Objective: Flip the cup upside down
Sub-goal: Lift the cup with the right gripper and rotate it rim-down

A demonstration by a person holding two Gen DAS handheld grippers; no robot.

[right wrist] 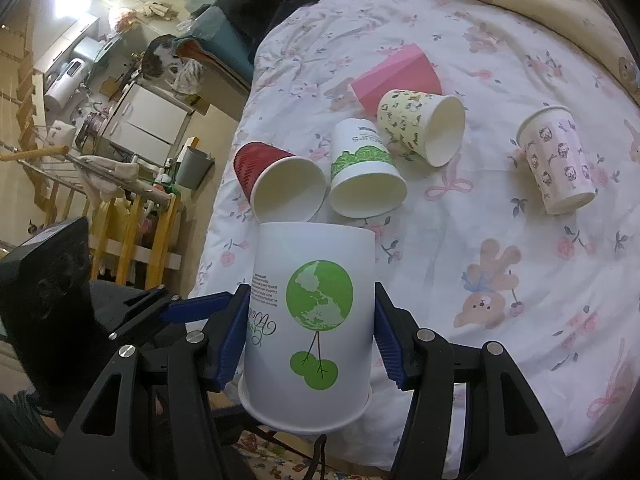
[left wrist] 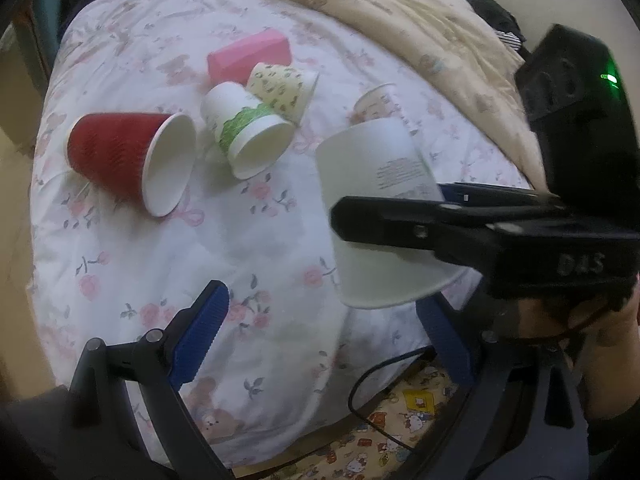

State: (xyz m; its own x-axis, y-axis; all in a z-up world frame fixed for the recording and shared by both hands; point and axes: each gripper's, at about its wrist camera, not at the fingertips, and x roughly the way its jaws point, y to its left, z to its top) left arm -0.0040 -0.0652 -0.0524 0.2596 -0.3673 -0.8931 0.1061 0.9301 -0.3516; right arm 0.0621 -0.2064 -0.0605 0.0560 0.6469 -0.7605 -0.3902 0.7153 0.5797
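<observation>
My right gripper [right wrist: 310,340] is shut on a white paper cup with a green globe print [right wrist: 312,320]. The cup is held upside down, rim toward me, above the near edge of the bed. In the left wrist view the same cup [left wrist: 380,208] hangs at the right, pinched by the right gripper's black arm. My left gripper [left wrist: 324,332] is open and empty, low over the floral sheet, just left of the held cup.
On the floral bedsheet [right wrist: 500,240] lie a red cup [left wrist: 124,156], a white cup with a green band [left wrist: 248,128] and a yellow patterned cup [left wrist: 280,88], all on their sides. A pink box [left wrist: 248,54] lies behind them. A pink kitten-print cup [right wrist: 556,160] stands upside down at the right.
</observation>
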